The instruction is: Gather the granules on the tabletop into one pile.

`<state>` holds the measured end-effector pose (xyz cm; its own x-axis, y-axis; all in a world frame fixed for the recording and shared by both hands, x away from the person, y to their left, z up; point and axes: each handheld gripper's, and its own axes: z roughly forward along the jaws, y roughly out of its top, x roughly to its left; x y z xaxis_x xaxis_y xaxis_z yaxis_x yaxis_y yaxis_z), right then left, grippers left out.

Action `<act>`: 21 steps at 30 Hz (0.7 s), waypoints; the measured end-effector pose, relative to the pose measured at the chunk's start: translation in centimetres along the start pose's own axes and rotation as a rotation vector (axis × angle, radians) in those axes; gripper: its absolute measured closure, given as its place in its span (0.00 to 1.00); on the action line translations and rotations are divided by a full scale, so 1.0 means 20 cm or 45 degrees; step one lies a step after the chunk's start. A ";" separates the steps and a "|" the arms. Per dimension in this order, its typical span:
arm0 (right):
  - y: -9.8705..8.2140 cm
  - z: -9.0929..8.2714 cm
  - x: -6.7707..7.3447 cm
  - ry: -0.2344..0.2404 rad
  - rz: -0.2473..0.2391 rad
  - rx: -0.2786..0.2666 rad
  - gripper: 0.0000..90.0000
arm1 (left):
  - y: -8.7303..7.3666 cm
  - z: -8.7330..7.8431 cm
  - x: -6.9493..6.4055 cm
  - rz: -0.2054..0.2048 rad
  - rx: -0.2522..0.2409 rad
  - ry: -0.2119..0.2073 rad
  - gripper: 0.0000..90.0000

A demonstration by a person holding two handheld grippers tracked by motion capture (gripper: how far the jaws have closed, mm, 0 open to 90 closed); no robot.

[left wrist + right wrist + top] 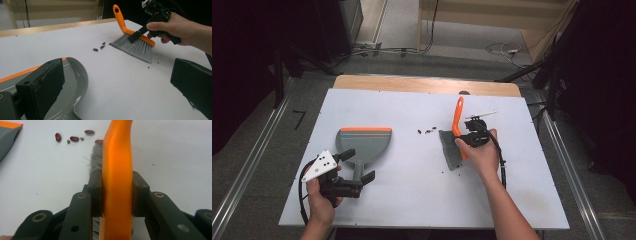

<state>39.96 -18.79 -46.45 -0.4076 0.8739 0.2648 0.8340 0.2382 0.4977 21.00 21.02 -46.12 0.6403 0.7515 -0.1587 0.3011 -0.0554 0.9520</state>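
Note:
A brush with an orange handle [458, 116] and grey bristles [451, 150] stands on the white table [412, 195], right of middle. My right gripper [463, 137] is shut on the brush handle [117, 170], a pad pressing each side. A few red and green beans [428, 131] lie just left of the bristles, and they show in the right gripper view as beans [72, 138] too. The grey dustpan [363, 142] with an orange lip lies at the left. My left gripper [357, 167] stands open, its jaws either side of the dustpan's handle without pressing it.
Small specks lie on the table by the bristles [140, 48]. The table's wooden back edge [427, 84] runs behind the white sheet. Cables trail on the floor beyond it.

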 end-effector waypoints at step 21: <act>0.15 -0.05 0.24 0.133 -0.038 -0.094 0.76 | 0.01 0.01 -0.01 0.003 -0.003 -0.011 0.00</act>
<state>40.16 -14.25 -42.89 -0.4717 0.8169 0.3318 0.7927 0.2281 0.5653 21.18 20.74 -46.02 0.6471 0.7457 -0.1588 0.2980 -0.0557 0.9529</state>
